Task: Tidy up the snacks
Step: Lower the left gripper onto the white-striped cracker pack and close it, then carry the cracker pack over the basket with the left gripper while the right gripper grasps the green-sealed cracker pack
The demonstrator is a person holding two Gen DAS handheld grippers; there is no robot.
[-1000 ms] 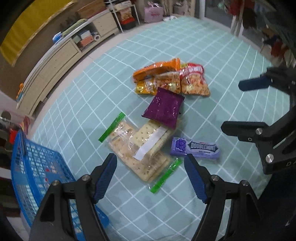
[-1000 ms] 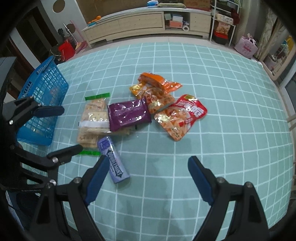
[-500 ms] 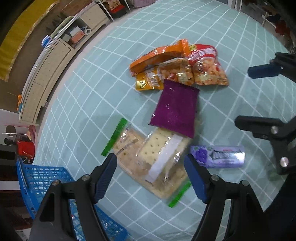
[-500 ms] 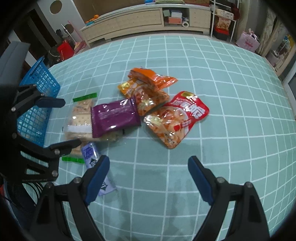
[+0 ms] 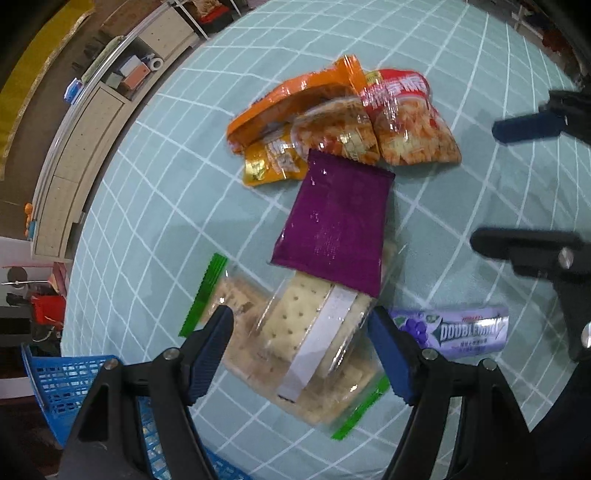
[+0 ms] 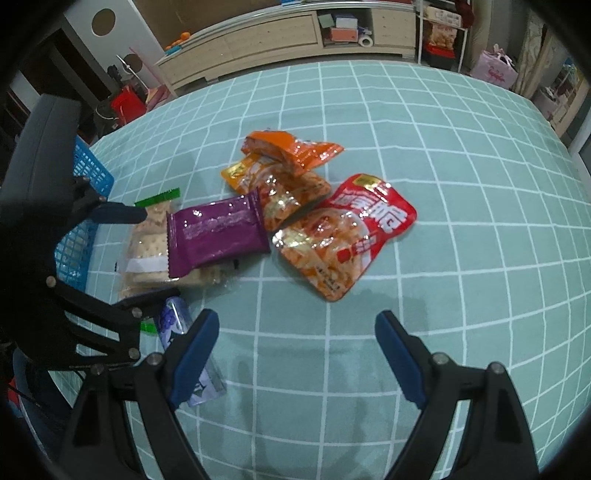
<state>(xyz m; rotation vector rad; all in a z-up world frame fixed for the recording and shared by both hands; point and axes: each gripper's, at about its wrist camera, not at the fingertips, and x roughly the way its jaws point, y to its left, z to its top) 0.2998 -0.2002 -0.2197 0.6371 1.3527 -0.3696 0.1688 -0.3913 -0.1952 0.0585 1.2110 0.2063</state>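
Observation:
Snacks lie in a pile on a teal checked mat. A clear cracker bag with green zip strips [image 5: 295,339] [image 6: 147,236] lies lowest, with a purple packet [image 5: 340,229] [image 6: 218,232] partly on it. An orange pouch [image 5: 295,96] [image 6: 291,147], a yellow packet [image 5: 273,162] and a red snack bag [image 5: 410,122] [image 6: 347,236] lie beyond. A purple gum pack [image 5: 458,332] [image 6: 173,317] lies beside the crackers. My left gripper [image 5: 301,336] is open, its fingers either side of the cracker bag. My right gripper [image 6: 295,332] is open and empty above bare mat.
A blue plastic basket [image 5: 70,380] [image 6: 86,173] stands at the mat's left edge, close behind my left gripper. A long pale cabinet [image 6: 280,33] runs along the far wall, with bags and clutter on the floor beside it.
My left gripper has moved down and forward over the cracker bag, which now fills the gap between its fingers. My right gripper has drifted slightly toward the pile.

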